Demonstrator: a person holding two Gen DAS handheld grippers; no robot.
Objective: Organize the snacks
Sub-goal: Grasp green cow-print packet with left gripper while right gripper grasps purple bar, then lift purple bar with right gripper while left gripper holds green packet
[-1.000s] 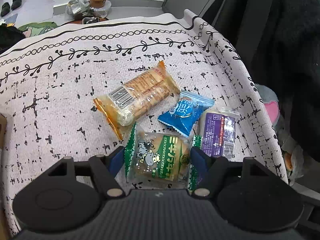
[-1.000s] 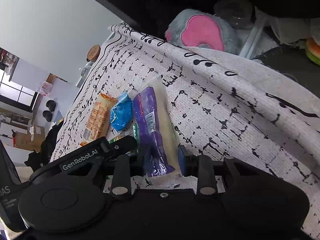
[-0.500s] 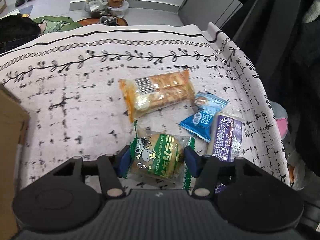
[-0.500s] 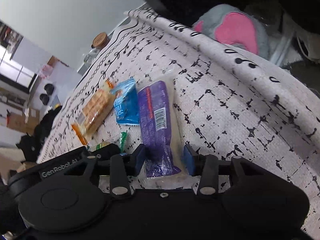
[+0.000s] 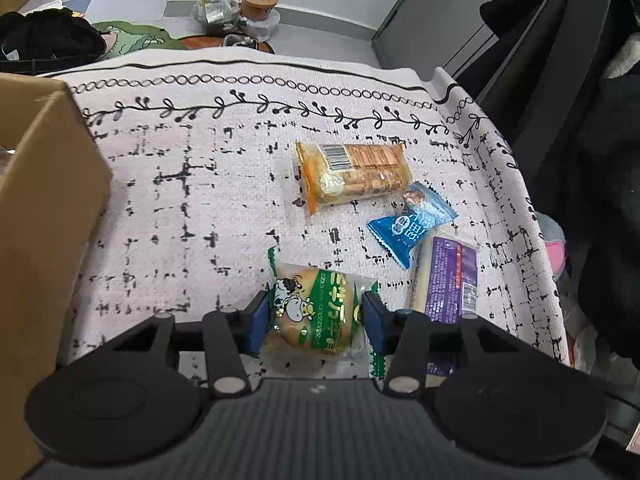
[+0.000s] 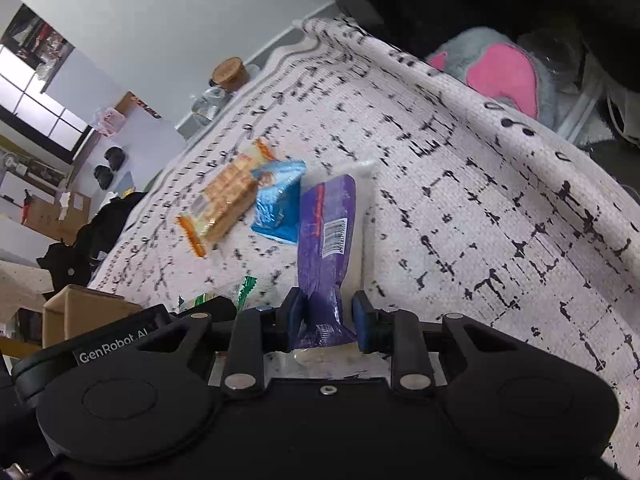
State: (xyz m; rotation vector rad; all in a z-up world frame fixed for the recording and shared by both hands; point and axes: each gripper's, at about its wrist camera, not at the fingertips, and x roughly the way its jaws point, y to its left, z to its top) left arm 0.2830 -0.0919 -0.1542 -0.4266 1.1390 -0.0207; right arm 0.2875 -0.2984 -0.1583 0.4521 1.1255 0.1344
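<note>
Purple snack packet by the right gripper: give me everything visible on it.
The purple packet is a long, glossy plastic wrapper with a clear, pale edge and a white barcode label. It lies flat on the patterned cloth, next to the blue packet. Its crumpled near end sits between the right gripper's closing jaws.

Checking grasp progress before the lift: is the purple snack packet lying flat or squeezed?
Squeezed at its near end: the right hand-held gripper is closing on the purple packet, bunching the wrapper; the rest looks flat.

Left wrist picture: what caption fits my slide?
Left gripper closing around green cow-print bun packet on the patterned cloth.
</note>
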